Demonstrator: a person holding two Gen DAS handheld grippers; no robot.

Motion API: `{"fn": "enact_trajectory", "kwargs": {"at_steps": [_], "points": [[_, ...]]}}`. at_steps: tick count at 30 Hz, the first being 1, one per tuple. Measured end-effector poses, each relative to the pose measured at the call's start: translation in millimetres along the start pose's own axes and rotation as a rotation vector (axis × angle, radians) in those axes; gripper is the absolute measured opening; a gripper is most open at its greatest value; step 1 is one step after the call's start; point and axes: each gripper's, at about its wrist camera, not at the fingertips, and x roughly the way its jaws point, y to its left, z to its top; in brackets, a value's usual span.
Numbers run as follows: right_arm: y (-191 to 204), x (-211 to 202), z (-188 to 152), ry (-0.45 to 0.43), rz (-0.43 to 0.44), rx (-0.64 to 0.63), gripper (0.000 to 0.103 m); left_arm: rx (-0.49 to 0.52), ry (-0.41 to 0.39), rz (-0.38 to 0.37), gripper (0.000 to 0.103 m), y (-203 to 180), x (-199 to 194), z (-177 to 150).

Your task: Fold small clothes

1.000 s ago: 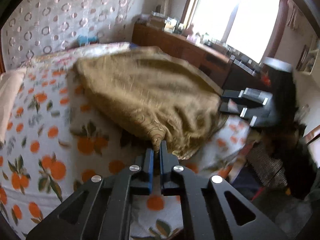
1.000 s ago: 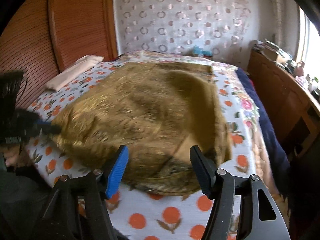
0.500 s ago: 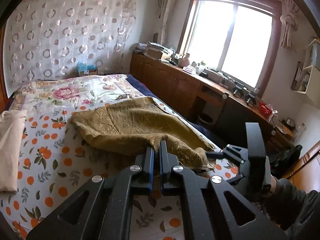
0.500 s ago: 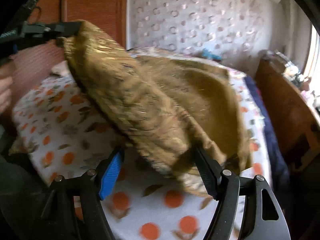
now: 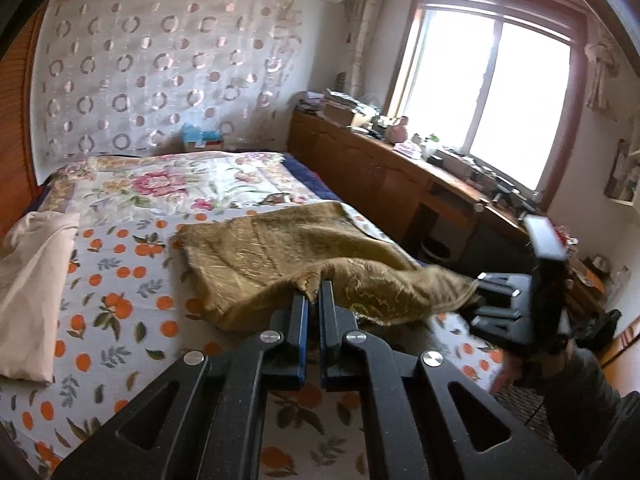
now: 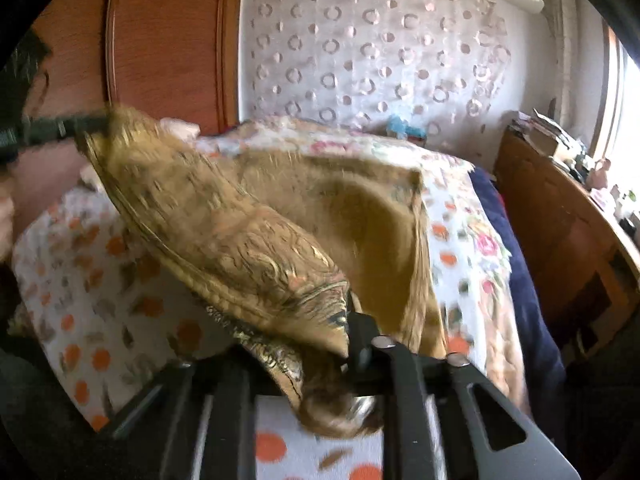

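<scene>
A golden-brown patterned cloth [image 5: 276, 248] lies half spread on the bed, and its near edge is lifted. My left gripper [image 5: 313, 294] is shut on one near corner of the cloth. In the right wrist view that same gripper [image 6: 76, 126] holds the corner up at the far left. My right gripper [image 6: 340, 340] has its jaws closing on the other near corner, with bunched cloth [image 6: 248, 236] between them that covers the fingertips. From the left wrist view, the right gripper [image 5: 482, 294] pinches the cloth's right corner.
The bed [image 5: 112, 280] carries a sheet with an orange-fruit print. A beige folded cloth [image 5: 32, 280] lies at its left. A long wooden cabinet [image 5: 380, 176] with clutter runs under the window at the right. A wooden headboard [image 6: 160, 60] stands behind.
The right jaws have come together on the cloth's corner. Both grippers have risen and drawn back, and the cloth's near edge has lifted off the bed.
</scene>
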Motion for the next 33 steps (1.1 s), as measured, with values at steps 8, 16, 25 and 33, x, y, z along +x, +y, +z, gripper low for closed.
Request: {"fn": "enact_trajectory", "kwargs": {"at_steps": [8, 16, 25, 33], "points": [[-10.3, 25.5, 50.9, -0.064, 0.023, -0.026, 0.008, -0.033, -0.008, 0.042, 0.005, 29.4, 19.4, 18.7], [-26.7, 68.4, 81.2, -0.064, 0.039, -0.053, 0.008, -0.010, 0.015, 0.099, 0.005, 47.2, 45.7, 40.0], [-47.6, 126.8, 102.2, -0.010, 0.076, -0.048, 0.008, -0.011, 0.070, 0.132, 0.005, 74.4, 91.5, 60.9], [-55.9, 161.7, 116.5, 0.062, 0.088, -0.043, 0.008, -0.031, 0.133, 0.135, 0.005, 96.0, 127.1, 59.3]]}}
